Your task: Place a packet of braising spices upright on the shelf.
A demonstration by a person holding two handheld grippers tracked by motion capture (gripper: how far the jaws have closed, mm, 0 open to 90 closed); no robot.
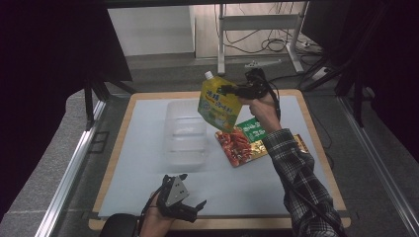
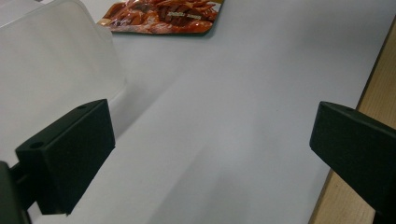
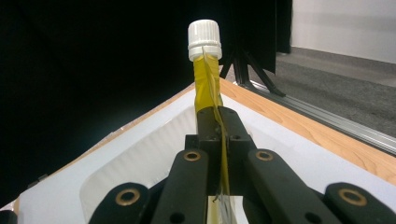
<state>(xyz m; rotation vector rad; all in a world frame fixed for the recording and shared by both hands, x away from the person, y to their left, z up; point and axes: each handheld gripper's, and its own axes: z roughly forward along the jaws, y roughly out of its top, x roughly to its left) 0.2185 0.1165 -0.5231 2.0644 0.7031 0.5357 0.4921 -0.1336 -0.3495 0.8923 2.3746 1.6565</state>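
Right now I am holding a yellow-green spouted drink pouch with a white screw cap (image 1: 219,101) up in the air with my right gripper (image 1: 228,90), whose jaws are pressed together on the pouch's thin side edge near the top. In the right gripper view I am seeing the pouch (image 3: 208,84) edge-on, its flat seam squeezed between my two black pads, the white cap rising just above them. The pouch is hanging tilted over the far right corner of the clear plastic rectangular tub (image 1: 186,133), not touching it or the pale blue mat (image 1: 143,148) beneath.

My left gripper (image 1: 189,192) is resting low near the front edge of the wooden-rimmed table (image 1: 112,163), its jaws standing wide apart with nothing between them. Looking along it, I am seeing the tub's frosted wall (image 2: 51,70) just beside my left-hand pad, bare mat ahead, and the red-orange flat snack packet (image 2: 163,16) lying farther off.

On the mat under my right forearm, that red packet (image 1: 238,146) is lying flat beside a green packet (image 1: 253,129) and a gold foil packet (image 1: 299,143), all just to the right of the tub.
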